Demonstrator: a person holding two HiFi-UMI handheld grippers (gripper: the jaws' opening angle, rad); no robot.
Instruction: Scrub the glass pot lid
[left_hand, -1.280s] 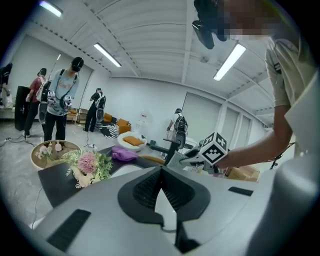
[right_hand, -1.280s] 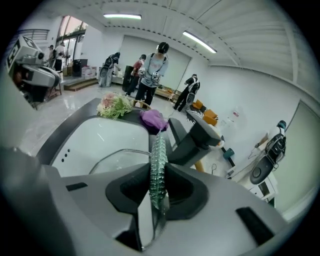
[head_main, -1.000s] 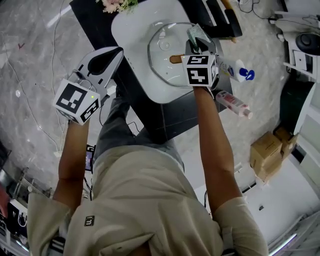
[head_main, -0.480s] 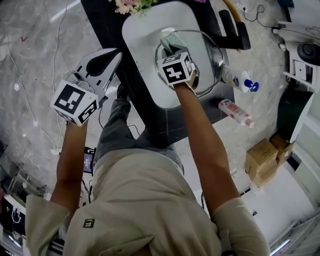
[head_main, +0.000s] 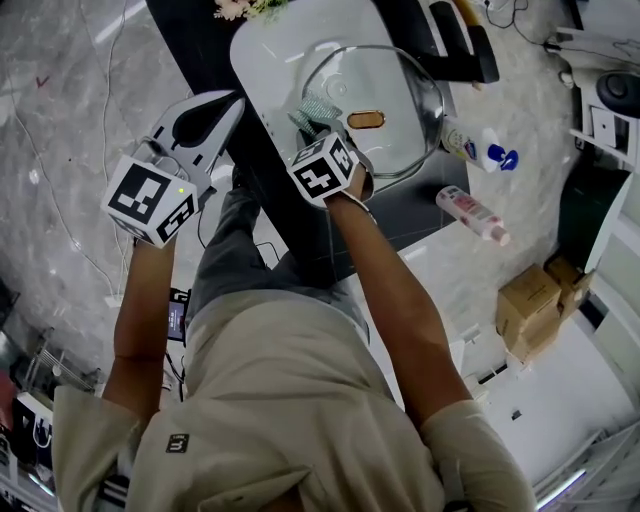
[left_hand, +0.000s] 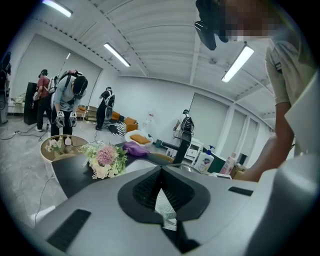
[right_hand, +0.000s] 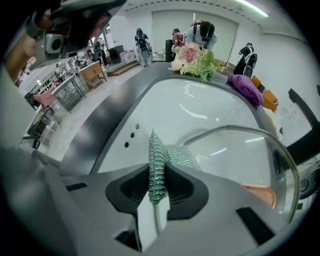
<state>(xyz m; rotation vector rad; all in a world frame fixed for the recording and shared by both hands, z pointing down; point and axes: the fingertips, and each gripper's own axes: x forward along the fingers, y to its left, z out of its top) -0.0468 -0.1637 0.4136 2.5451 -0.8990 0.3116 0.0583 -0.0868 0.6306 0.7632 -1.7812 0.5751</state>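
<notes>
A dark stone counter over a pale marble floor carries a white oval basin (head_main: 270, 50), and the round clear glass pot lid (head_main: 400, 135) lies flat inside that basin, toward its right side, its amber oblong handle (head_main: 366, 120) running roughly left to right across the lid's middle. The right gripper (head_main: 318, 118) hovers over the basin's near part with its jaws clamped on a folded green mesh scrubbing pad (right_hand: 157, 167), which stands on edge at the lid's near-left rim; whether pad and glass touch is unclear. From this gripper the lid spreads ahead and to the right, so the scrubbing stroke likely has to travel that way, toward the handle. The left gripper (head_main: 235, 100) hangs outside the basin's left edge, well apart from the lid, jaws closed together on nothing.
</notes>
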